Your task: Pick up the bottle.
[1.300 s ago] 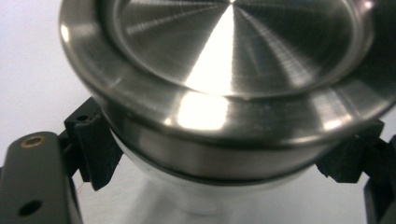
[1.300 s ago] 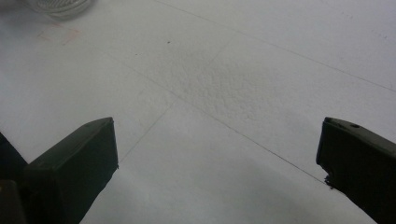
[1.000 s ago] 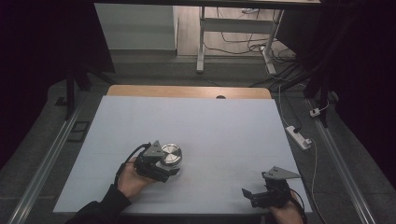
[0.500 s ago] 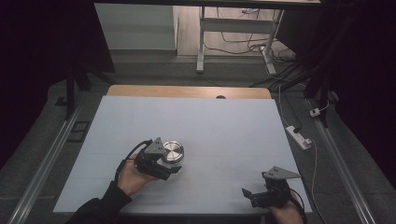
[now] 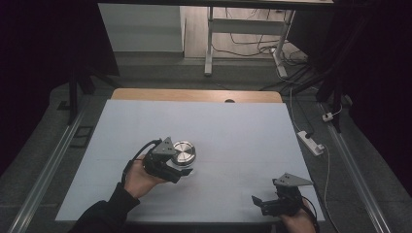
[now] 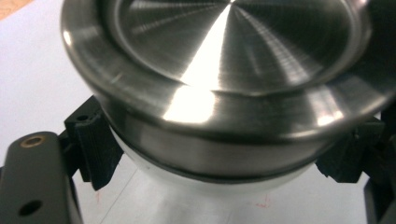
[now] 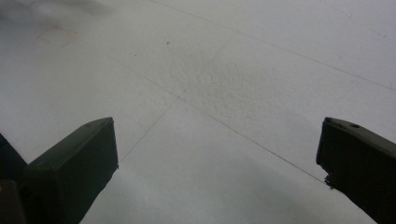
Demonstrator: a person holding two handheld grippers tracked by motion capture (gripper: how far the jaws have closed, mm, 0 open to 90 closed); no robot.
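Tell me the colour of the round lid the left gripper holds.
Shiny silver brushed metal lid, clearest in the left gripper view.

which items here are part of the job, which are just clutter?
In the job:
- steel lidded container, clamped in the left tongs
- right tongs, open, nothing between them

Lying about:
- power strip on the floor
- desk frame behind the table

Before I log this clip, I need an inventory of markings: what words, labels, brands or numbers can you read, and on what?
None can be read.
The steel container held in the left tool: bare brushed metal, no lettering.
The white table cover: faint pencil lines and small reddish smudges, no text.
The power strip on the floor: too small to tell.
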